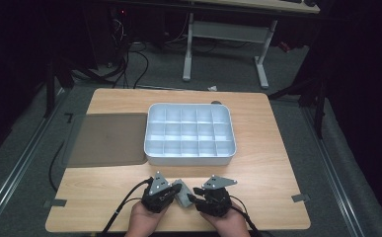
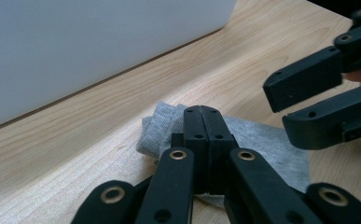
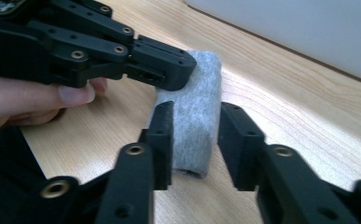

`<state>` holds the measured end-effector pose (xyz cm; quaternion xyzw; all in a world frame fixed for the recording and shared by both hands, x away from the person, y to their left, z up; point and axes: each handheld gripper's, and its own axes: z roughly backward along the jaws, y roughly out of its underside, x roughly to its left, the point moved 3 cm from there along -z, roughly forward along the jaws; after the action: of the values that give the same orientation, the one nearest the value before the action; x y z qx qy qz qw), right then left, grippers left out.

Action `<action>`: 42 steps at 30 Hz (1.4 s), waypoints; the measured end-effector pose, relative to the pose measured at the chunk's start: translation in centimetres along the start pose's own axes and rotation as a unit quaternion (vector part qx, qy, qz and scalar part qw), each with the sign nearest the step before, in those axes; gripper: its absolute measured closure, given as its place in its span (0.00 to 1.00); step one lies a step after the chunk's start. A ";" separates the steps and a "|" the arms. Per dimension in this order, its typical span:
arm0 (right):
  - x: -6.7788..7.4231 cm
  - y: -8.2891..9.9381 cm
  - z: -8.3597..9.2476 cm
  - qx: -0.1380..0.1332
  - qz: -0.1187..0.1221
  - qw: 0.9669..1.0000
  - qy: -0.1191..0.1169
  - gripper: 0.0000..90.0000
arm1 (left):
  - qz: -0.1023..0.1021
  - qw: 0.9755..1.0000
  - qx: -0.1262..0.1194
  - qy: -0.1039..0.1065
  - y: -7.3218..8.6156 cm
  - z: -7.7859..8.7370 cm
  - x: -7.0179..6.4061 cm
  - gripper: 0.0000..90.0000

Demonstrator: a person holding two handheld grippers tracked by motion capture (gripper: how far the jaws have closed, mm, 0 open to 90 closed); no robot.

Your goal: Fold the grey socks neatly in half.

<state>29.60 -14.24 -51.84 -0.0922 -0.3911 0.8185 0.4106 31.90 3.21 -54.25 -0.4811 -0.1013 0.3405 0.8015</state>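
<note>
Wooden table (image 1: 272, 163), near edge: grey rolled sock (image 3: 197, 112) lies betw. 2 grippers, just in front of white compartment tray (image 1: 188, 159). L gripper (image 2: 201, 122) jaws together, clamped on sock. R gripper (image 3: 194, 140) jaws apart, straddling roll, not pressing.
</note>
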 end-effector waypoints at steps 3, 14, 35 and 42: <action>-0.4 -0.1 -0.8 0.012 -0.017 1.000 -0.008 0.60 | 0.007 1.000 -0.004 0.005 0.1 0.0 0.1 1.00; -0.6 -0.3 -2.9 0.033 -0.055 0.997 -0.046 0.51 | 0.014 1.000 -0.006 0.009 0.2 0.3 0.4 1.00; -0.7 -1.6 -4.3 0.107 -0.057 0.989 -0.080 0.60 | 0.027 1.000 -0.001 0.004 0.1 0.9 1.1 0.85; -0.6 -1.6 -4.1 0.109 -0.041 0.990 -0.082 0.66 | 0.028 0.999 -0.023 -0.032 -0.2 4.1 2.9 0.75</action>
<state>32.89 -11.79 -53.62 0.0367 -0.3349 0.8436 0.4180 32.14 7.88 -52.40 -0.4906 -0.1216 0.3757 0.7768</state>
